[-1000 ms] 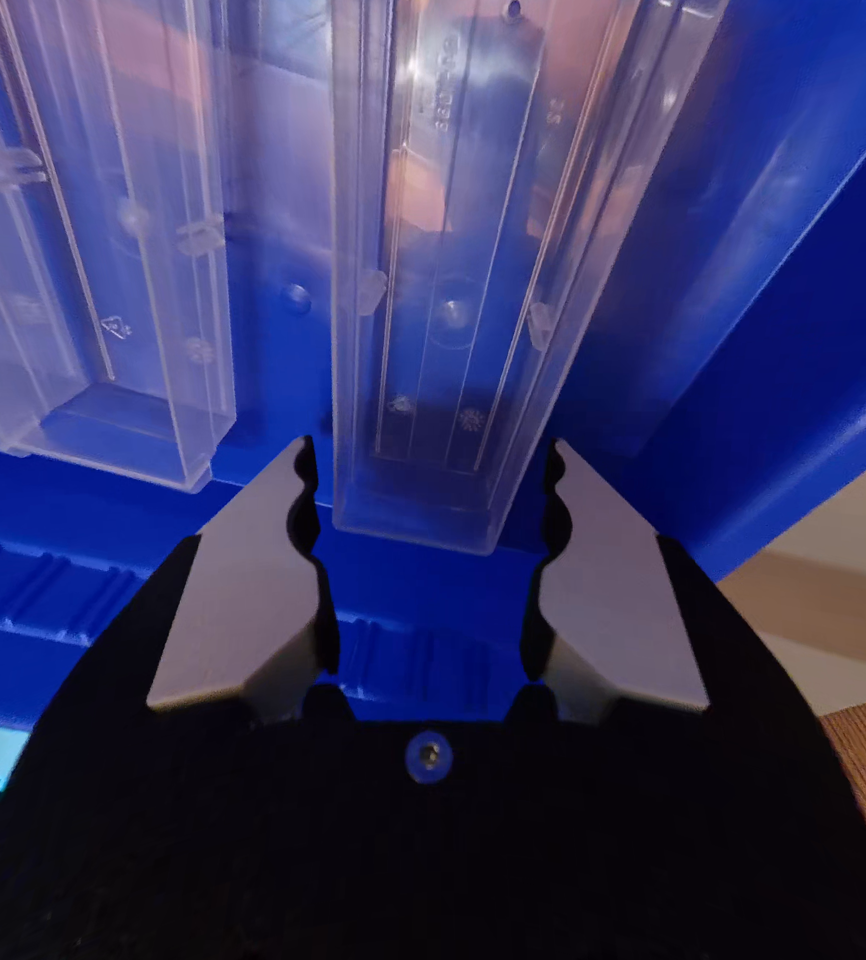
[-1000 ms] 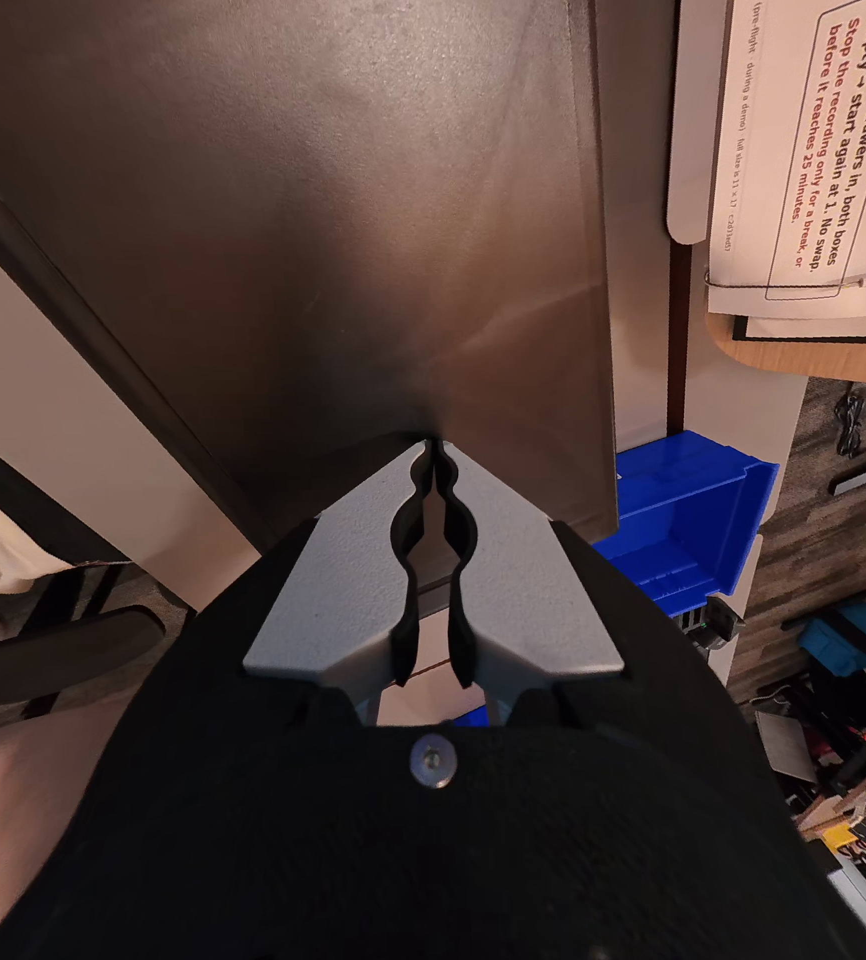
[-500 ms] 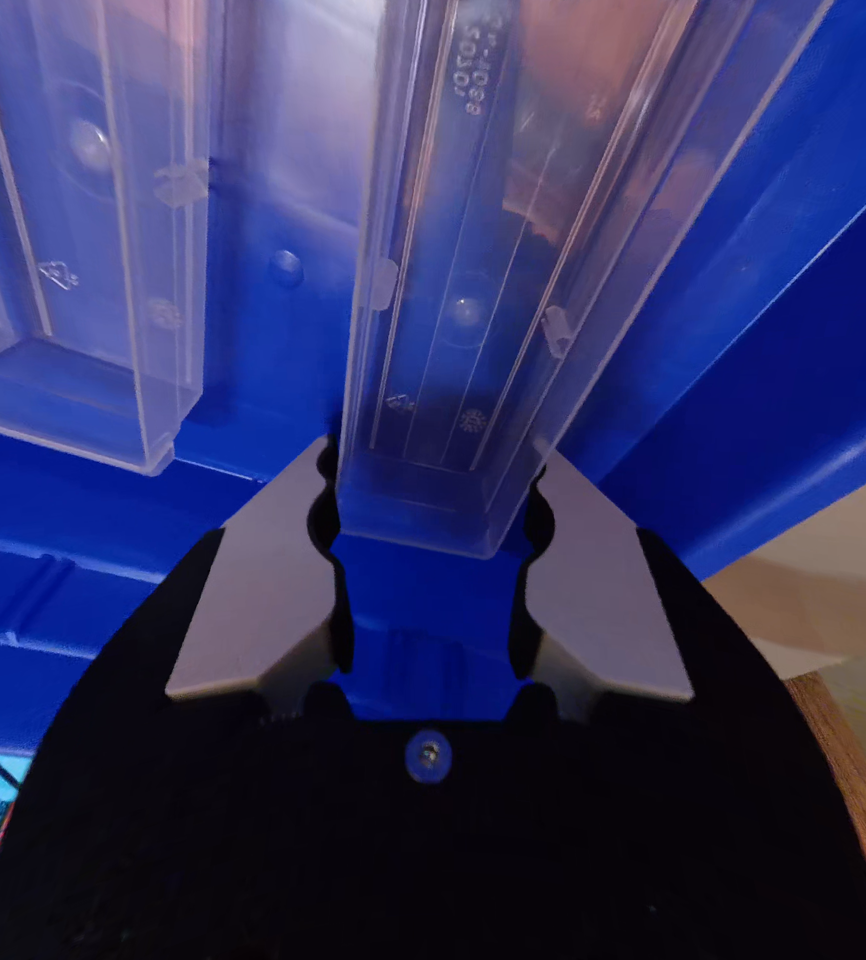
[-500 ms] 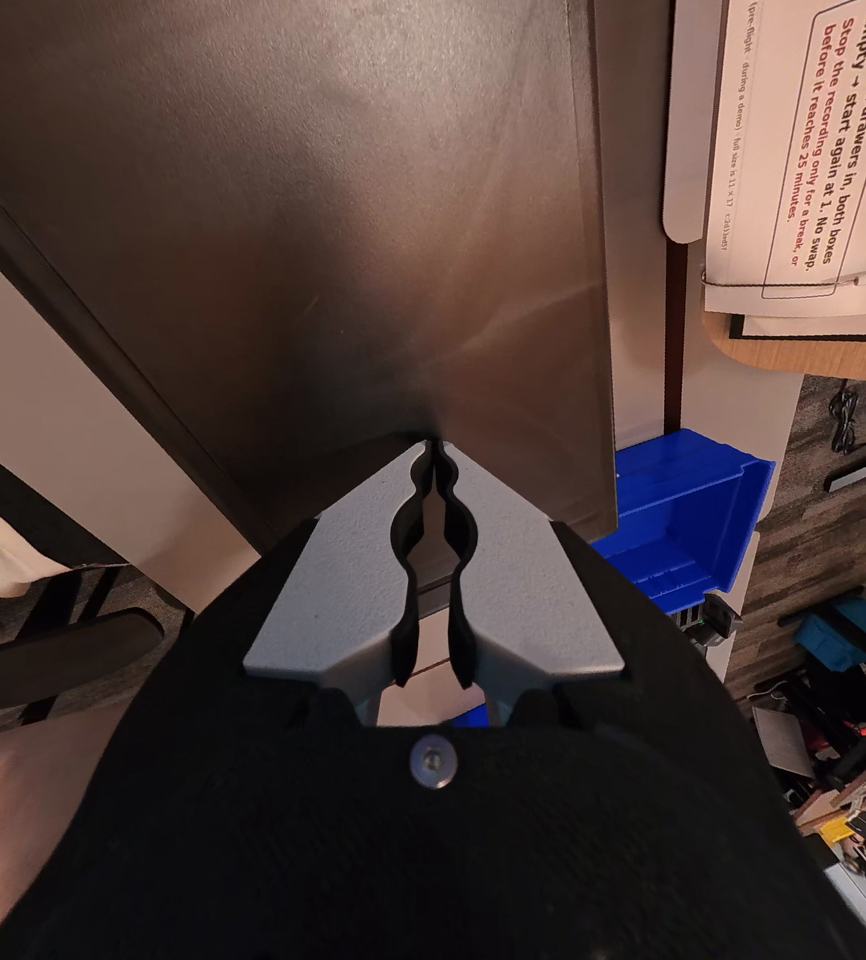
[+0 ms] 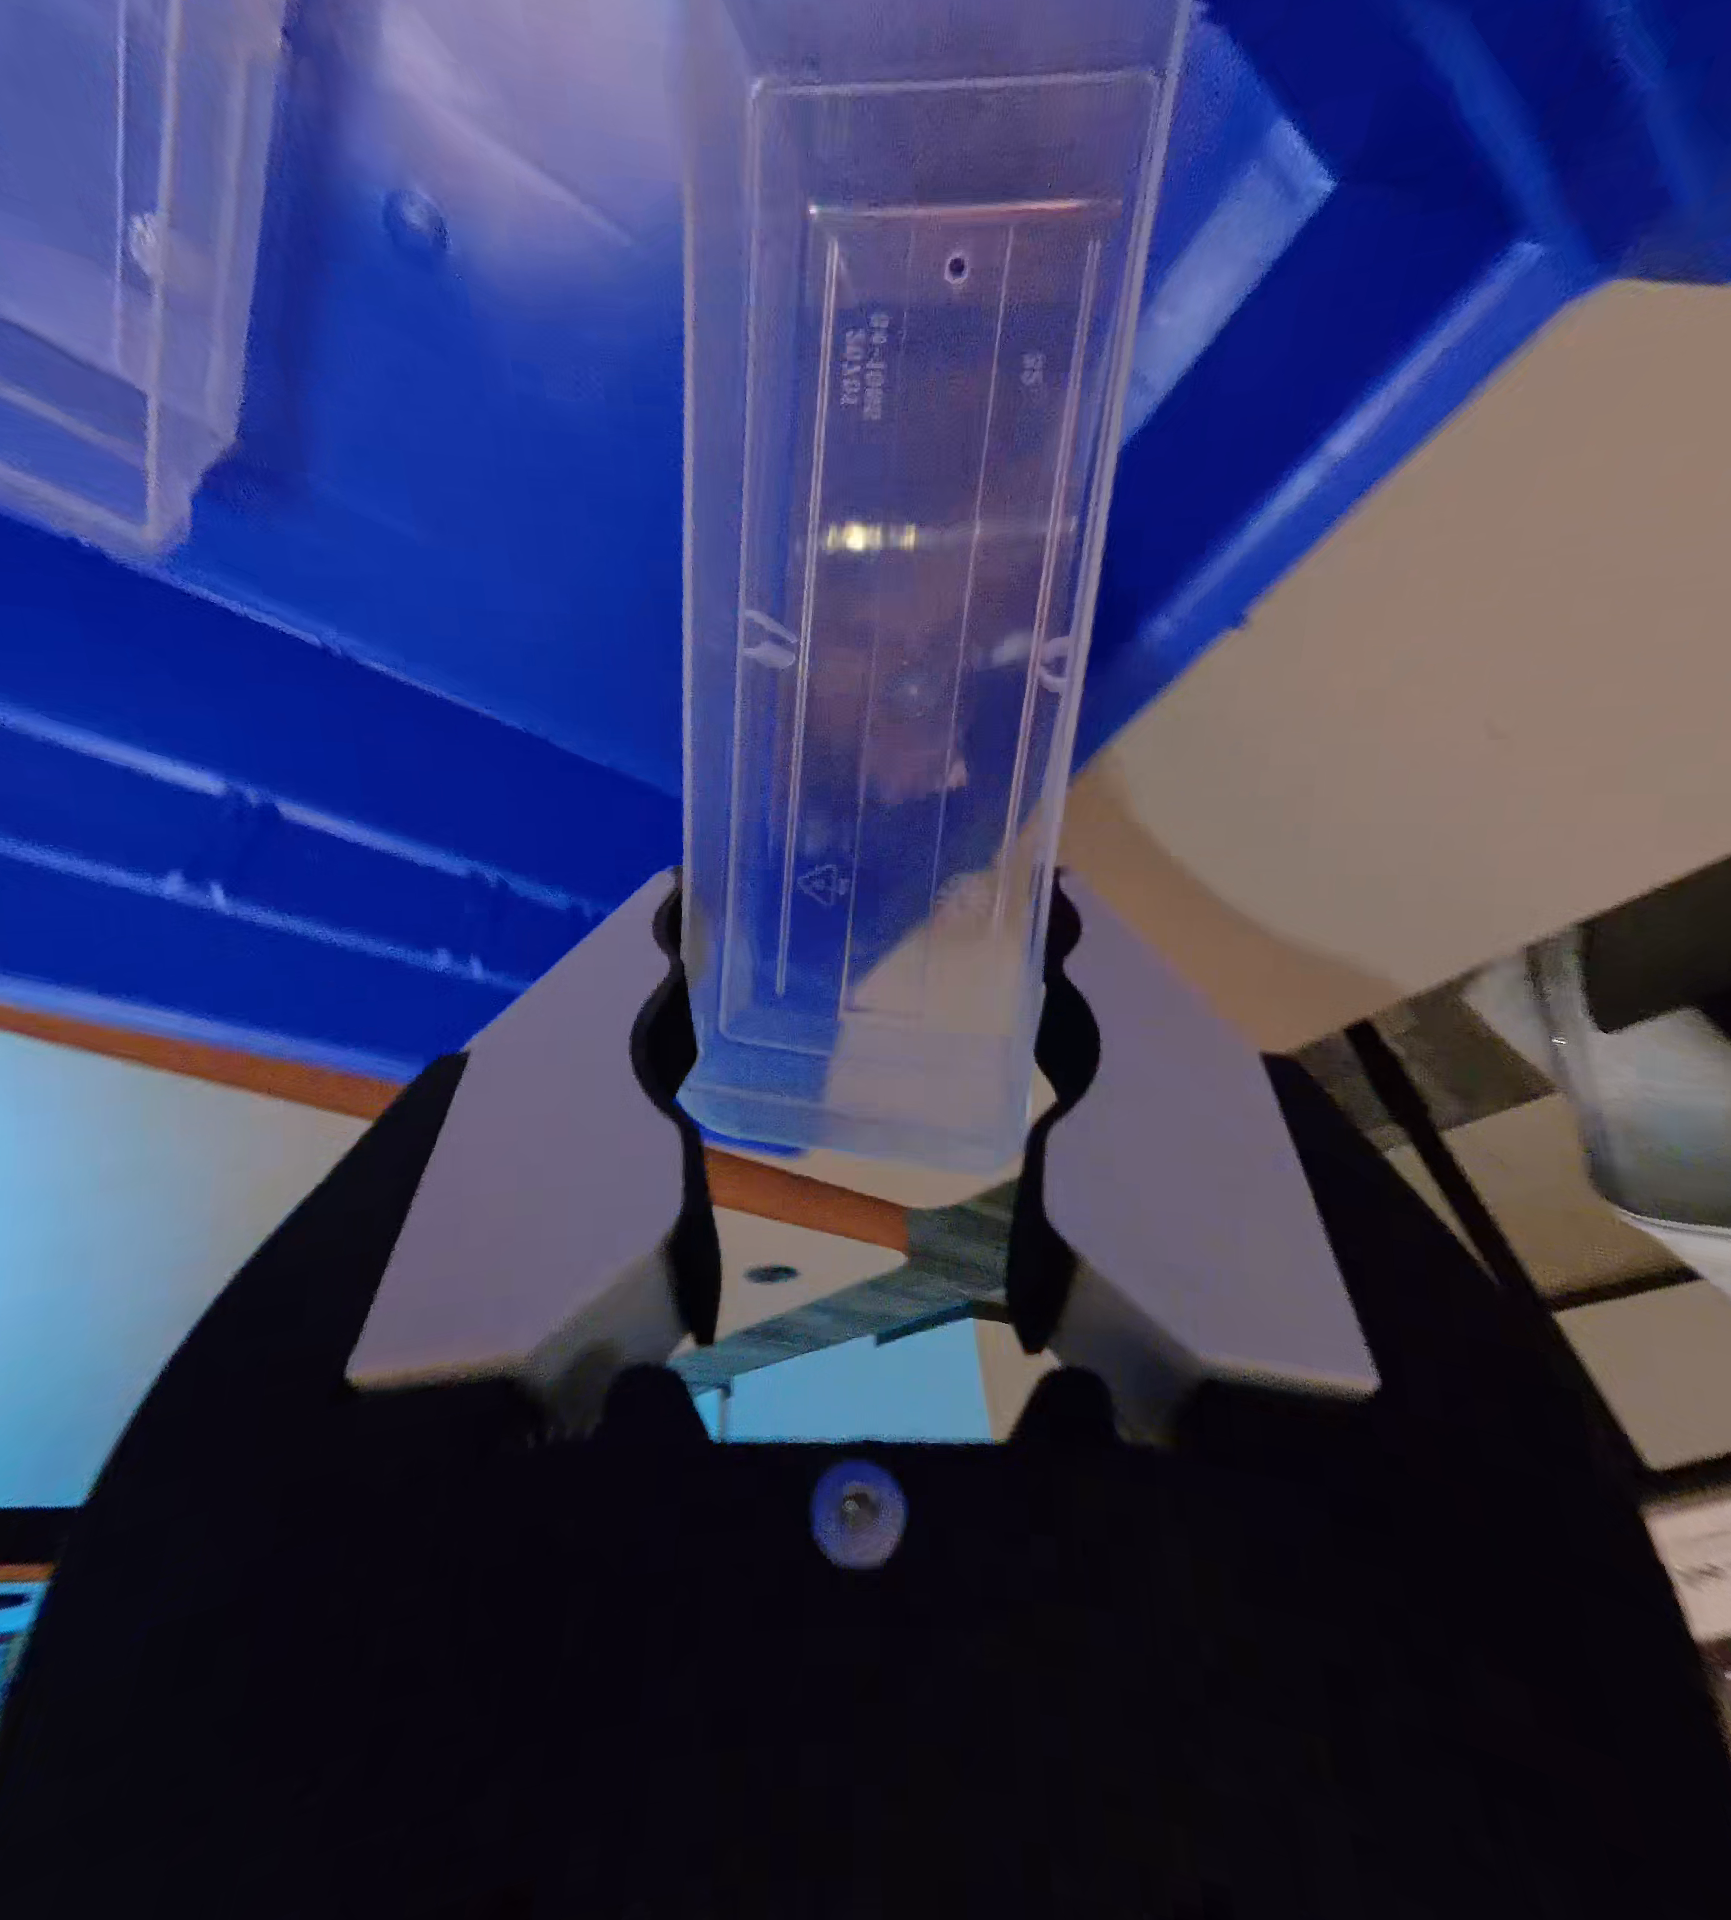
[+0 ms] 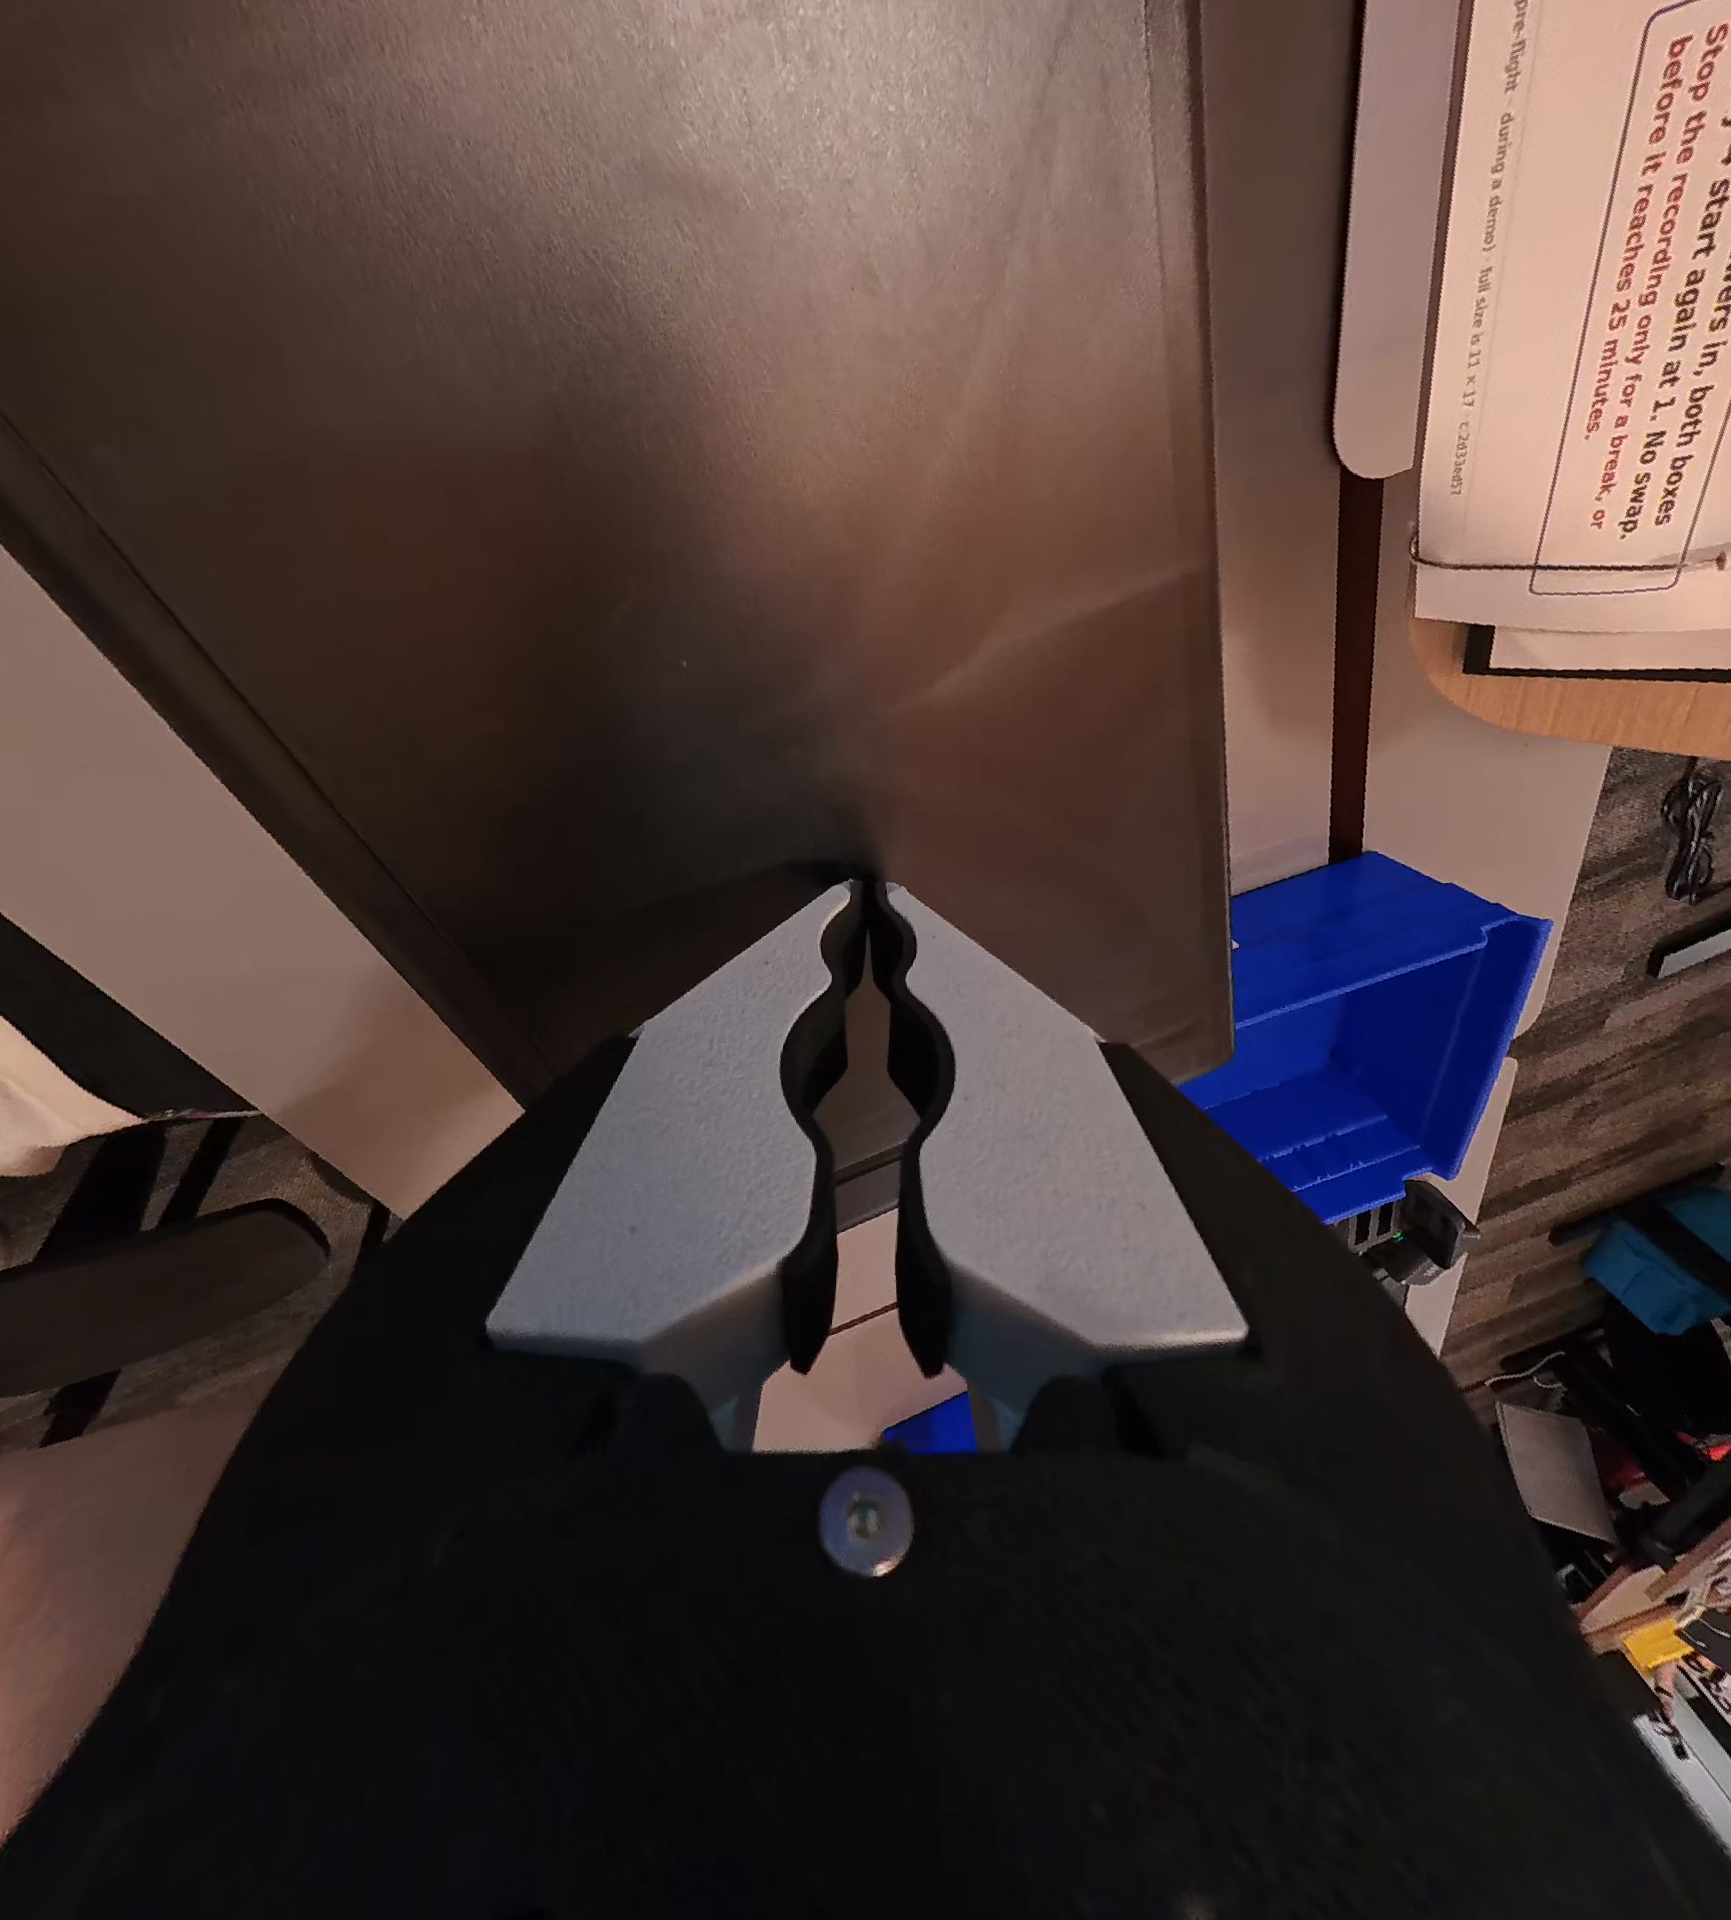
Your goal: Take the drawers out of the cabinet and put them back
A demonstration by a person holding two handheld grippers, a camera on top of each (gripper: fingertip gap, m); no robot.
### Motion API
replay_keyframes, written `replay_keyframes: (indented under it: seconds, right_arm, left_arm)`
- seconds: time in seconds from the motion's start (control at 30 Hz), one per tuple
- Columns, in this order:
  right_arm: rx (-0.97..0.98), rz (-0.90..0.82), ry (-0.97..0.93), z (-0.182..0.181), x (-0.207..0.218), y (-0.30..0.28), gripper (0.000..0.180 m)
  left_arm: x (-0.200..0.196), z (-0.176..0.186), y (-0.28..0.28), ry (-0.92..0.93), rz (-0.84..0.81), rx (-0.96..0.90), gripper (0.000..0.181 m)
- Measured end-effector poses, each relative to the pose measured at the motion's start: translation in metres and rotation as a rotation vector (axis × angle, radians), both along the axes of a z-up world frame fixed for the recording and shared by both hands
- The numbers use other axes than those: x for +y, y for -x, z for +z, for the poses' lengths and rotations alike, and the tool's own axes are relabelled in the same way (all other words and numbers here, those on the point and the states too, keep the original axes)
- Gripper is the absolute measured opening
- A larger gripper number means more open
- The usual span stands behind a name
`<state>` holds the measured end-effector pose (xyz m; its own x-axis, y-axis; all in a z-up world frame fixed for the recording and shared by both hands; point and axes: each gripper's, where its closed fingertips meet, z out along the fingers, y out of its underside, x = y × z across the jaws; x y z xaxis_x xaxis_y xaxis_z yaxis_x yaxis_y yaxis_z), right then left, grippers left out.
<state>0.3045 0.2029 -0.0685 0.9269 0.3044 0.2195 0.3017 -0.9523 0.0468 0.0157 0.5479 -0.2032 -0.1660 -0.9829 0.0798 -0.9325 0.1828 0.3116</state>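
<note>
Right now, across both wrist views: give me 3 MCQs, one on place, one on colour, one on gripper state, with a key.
1. Where is the clear drawer that sits at the middle of the left wrist view?
A. Between the left gripper fingers
B. On the floor
C. In the right gripper

2. What colour is the bin behind that drawer?
A. Red
B. Blue
C. Green

3. How is the right gripper?
A. Wide open
B. Holding a drawer
C. Shut on the dark panel edge

Key: 1 A, both fingers press the drawer's sides. 2 B, blue plastic fills the view behind it. 3 C, the tips meet at the panel's lower edge.
</note>
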Motion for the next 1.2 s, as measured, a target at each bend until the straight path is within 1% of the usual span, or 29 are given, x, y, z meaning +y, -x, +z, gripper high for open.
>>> replay_keyframes:
  seconds: [0.1, 0.3, 0.43, 0.57, 0.7, 0.77, 0.83, 0.93, 1.1, 1.2]
  right_arm:
    - [0.024, -0.002, -0.004, 0.000, 0.000, 0.000, 0.000]
    - [0.048, -0.008, -0.012, 0.000, 0.000, 0.000, 0.000]
    - [0.025, -0.005, 0.003, 0.000, 0.000, 0.000, 0.000]
    - [0.002, 0.001, 0.030, 0.000, 0.000, 0.000, 0.000]
    - [-0.001, 0.000, 0.045, 0.000, 0.000, 0.000, 0.000]
    - [0.003, 0.000, 0.043, 0.000, 0.000, 0.000, 0.000]
    - [0.011, 0.000, 0.041, 0.000, 0.000, 0.000, 0.000]
    - [0.031, -0.001, 0.037, 0.000, 0.000, 0.000, 0.000]
    - [0.046, -0.006, 0.046, 0.000, 0.000, 0.000, 0.000]
    - [0.031, 0.005, 0.061, 0.000, 0.000, 0.000, 0.000]
  left_arm:
    - [-0.016, 0.033, 0.006, 0.017, 0.068, 0.005, 0.063]
    - [-0.052, 0.086, 0.021, 0.019, 0.098, 0.006, 0.063]
    - [-0.098, 0.115, 0.028, 0.095, 0.113, -0.039, 0.063]
    - [-0.150, 0.130, 0.049, 0.136, 0.151, -0.029, 0.063]
    - [-0.211, 0.126, 0.061, 0.181, 0.193, -0.076, 0.063]
    - [-0.231, 0.117, 0.060, 0.129, 0.239, -0.112, 0.063]
    - [-0.261, 0.109, 0.061, 0.138, 0.272, -0.105, 0.063]
    - [-0.299, 0.090, 0.053, 0.121, 0.267, -0.097, 0.063]
    - [-0.350, 0.053, 0.018, 0.127, 0.280, -0.139, 0.063]
    - [-0.361, 0.039, -0.005, 0.089, 0.288, -0.212, 0.063]
